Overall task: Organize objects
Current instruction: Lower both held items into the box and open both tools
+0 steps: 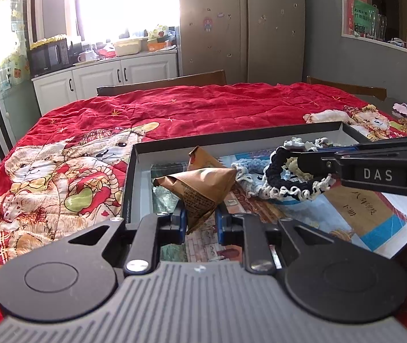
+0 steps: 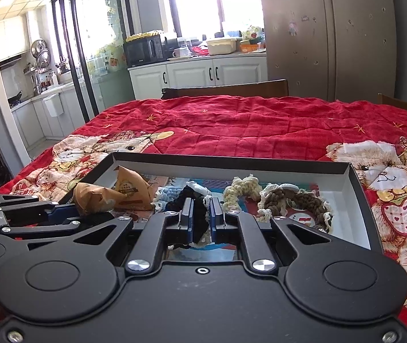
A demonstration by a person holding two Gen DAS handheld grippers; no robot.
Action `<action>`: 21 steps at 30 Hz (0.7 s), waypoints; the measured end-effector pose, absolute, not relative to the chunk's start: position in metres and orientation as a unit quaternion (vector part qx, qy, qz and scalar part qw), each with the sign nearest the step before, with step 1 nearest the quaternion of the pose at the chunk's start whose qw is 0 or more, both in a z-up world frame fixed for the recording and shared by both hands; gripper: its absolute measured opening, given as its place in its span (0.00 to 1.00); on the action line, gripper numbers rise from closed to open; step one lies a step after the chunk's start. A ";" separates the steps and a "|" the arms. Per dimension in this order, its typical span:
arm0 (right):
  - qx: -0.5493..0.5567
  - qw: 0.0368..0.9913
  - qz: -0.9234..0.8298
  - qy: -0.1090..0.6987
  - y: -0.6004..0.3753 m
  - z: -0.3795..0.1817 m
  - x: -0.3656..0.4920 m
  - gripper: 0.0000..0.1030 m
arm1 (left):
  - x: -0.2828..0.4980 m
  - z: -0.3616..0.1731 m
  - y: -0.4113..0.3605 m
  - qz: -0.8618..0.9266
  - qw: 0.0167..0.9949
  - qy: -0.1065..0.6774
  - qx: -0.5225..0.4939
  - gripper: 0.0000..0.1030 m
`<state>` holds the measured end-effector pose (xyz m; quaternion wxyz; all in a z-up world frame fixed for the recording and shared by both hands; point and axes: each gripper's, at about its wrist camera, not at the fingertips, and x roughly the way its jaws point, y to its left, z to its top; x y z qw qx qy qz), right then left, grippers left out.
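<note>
Here the left gripper is clamped on a brown paper pyramid packet, and the right gripper is closed on a black crocheted scrunchie with white edging. Both hang over an open black box on a red teddy-bear quilt. Inside lie a second packet, cream, brown and blue scrunchies, on a printed book. The right gripper's side reads "DAS". Behind stand white cabinets, a microwave and a fridge.

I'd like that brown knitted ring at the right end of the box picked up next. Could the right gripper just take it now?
Probably not yet. The path to the brown ring looks free, but the right gripper is shut on the black scrunchie, which it must drop into the box first.
</note>
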<state>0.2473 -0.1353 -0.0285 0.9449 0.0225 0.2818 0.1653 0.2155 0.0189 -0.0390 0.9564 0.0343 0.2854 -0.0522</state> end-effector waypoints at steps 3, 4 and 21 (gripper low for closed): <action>0.021 0.944 0.164 0.285 -0.135 -0.030 0.250 0.11 | 0.216 -0.041 0.018 -0.053 0.956 0.288 0.035 0.22; 0.020 0.944 0.163 0.287 -0.135 -0.031 0.250 0.11 | 0.217 -0.041 0.017 -0.053 0.955 0.288 0.037 0.23; 0.016 0.939 0.158 0.304 -0.133 -0.038 0.256 0.11 | 0.223 -0.049 0.014 -0.050 0.952 0.299 0.040 0.23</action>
